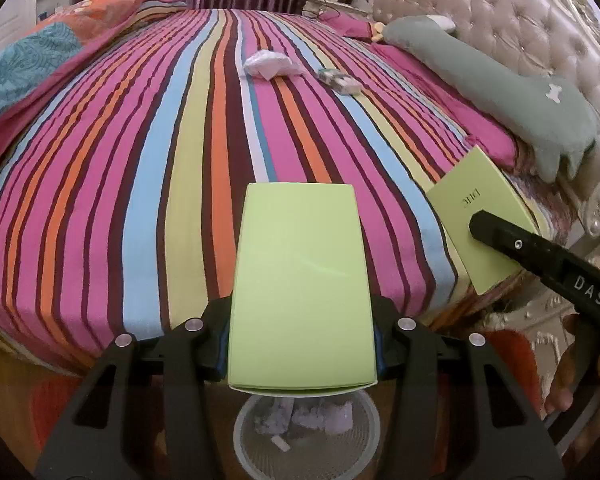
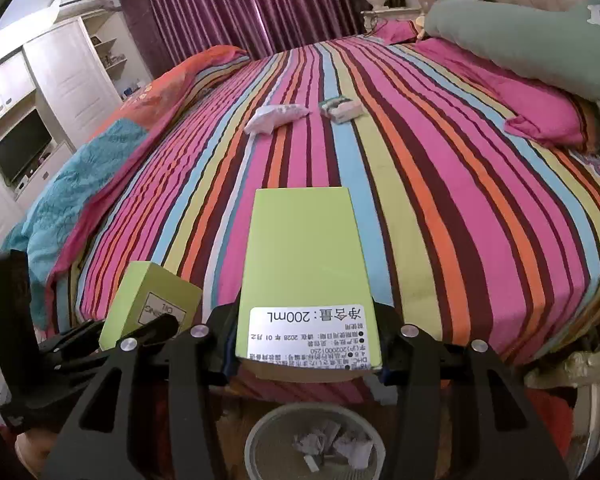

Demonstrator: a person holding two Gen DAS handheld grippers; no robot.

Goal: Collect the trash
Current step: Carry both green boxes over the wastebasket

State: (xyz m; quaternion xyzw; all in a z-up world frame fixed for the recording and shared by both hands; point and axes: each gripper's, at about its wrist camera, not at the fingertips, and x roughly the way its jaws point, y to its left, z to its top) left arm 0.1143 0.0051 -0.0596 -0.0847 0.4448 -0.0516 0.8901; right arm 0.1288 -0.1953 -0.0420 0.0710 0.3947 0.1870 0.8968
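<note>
Each gripper held a green box: the left gripper [image 1: 302, 344] had its fingers [image 1: 210, 344] clamped on the sides of the left box [image 1: 300, 280], and the right gripper [image 2: 306, 346] likewise pinched the right box [image 2: 306, 268] near its lower end. Both boxes hung above a white mesh bin [image 1: 242, 436] on the floor, w/ crumpled paper already inside, just off the near edge of the bed [image 1: 120, 200]. The step in hand looked like the drop. To do it well, I'd judge each box needed to be centred over the bin mouth before the fingers let go; the boxes were long vs. the opening, so tipping them end-down & releasing one at a time would cut the risk of a box catching the rim or knocking the other. Keeping the grippers apart mattered too, since they were close, each visible in the other's view. Writing: the right box carried a white sticker reading "200mL" w/ Chinese characters beside it, plus small print incl. what seemed a 2028 date and "DHC". In the left view its other face showed short lettering, prob. "DHC" seen inverted. In the right view, the left box's end label ended in "OIL"; the rest was too small to read. The right gripper's arm bore "DAS". Farther out on the striped sheet lay a white wad [image 1: 268, 64] & a small packet [image 1: 340, 80], still to collect, near a green pillow [image 1: 500, 92].
</note>
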